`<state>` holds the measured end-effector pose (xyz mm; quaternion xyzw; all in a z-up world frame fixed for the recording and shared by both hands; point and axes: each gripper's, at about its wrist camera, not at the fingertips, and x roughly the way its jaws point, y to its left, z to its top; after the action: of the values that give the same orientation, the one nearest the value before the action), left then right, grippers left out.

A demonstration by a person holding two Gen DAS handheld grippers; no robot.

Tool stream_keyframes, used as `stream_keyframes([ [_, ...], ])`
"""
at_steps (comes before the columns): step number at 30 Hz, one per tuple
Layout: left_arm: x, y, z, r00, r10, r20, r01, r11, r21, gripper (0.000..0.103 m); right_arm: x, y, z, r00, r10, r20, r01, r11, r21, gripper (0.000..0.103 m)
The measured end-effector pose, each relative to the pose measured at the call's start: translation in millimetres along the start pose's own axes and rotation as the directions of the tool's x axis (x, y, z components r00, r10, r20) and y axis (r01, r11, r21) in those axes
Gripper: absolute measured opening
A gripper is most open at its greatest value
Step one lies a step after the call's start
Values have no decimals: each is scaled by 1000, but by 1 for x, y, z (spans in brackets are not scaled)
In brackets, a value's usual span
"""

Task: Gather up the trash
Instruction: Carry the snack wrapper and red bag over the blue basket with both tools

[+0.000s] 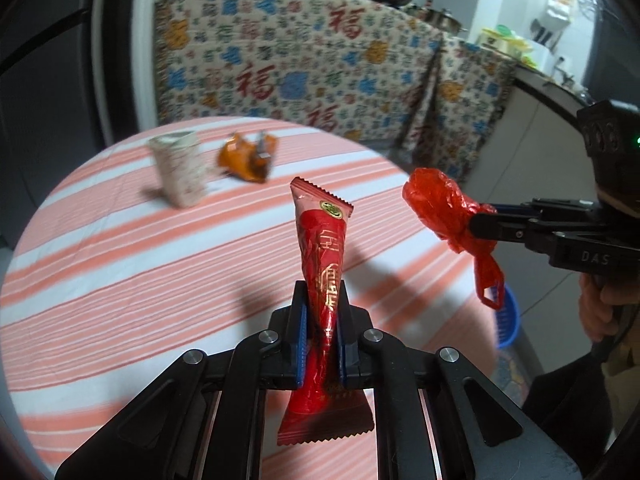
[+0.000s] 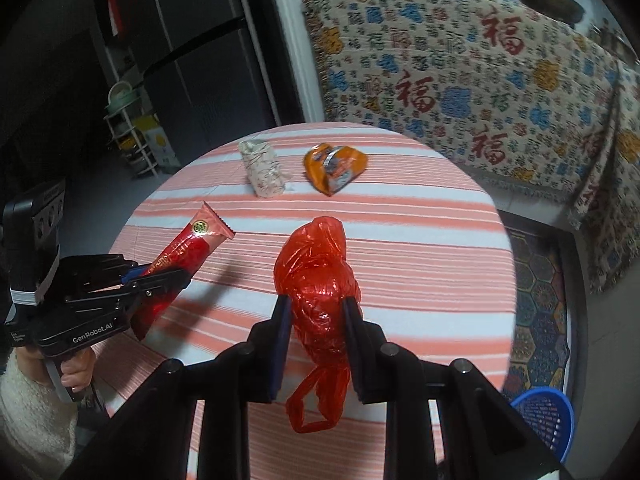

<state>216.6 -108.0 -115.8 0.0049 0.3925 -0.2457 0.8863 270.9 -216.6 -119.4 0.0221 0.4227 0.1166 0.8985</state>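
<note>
The red snack wrapper (image 1: 325,264) stood upright in the left gripper (image 1: 323,312), whose jaws were closed nearly together on the wrapper's narrow waist, with the crimped top above and the flared lower end hanging below. The wrapper appeared light, thin and slick; a pinch at the narrowed middle, as shown, likely resisted slipping better than a hold on a flat end.

The crumpled red plastic bag (image 2: 318,280) sat in the right gripper (image 2: 316,320), jaws partly closed around its bulk, a handle loop dangling below. The bag looked soft, compressible and near weightless; the bunched body offered the surest hold, while the loop could snag.

Both items were held above the striped tablecloth (image 2: 420,220), off its surface. In the right wrist view, a white paper cup (image 2: 264,174) stood at 11 o'clock from the bag and a crushed orange packet (image 2: 334,168) lay at 12 o'clock, both uncollected and apart from each other. A blue basket (image 2: 544,416) sat on the floor at 4 o'clock, the probable receptacle
</note>
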Motion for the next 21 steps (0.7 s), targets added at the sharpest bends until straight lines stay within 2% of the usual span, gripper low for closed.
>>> stream_keyframes([
  [5, 7, -57, 13, 996, -85, 5, 85, 995, 48, 9, -34, -47, -15, 996, -79, 35, 76, 994, 84, 26],
  [9, 20, -114, 22, 986, -166, -10, 166, 981, 95, 9, -69, -94, -37, 984, -166, 58, 154, 973, 170, 26],
  [15, 54, -204, 26, 957, -280, -80, 289, 945, 152, 9, -116, -175, -86, 950, -309, 47, 278, 904, 324, 26],
  [17, 73, -238, 25, 947, -300, -112, 316, 934, 168, 9, -125, -197, -103, 941, -337, 36, 302, 882, 362, 26],
  [21, 106, -284, 20, 933, -321, -161, 347, 921, 175, 9, -135, -241, -140, 926, -378, 14, 332, 831, 446, 26],
])
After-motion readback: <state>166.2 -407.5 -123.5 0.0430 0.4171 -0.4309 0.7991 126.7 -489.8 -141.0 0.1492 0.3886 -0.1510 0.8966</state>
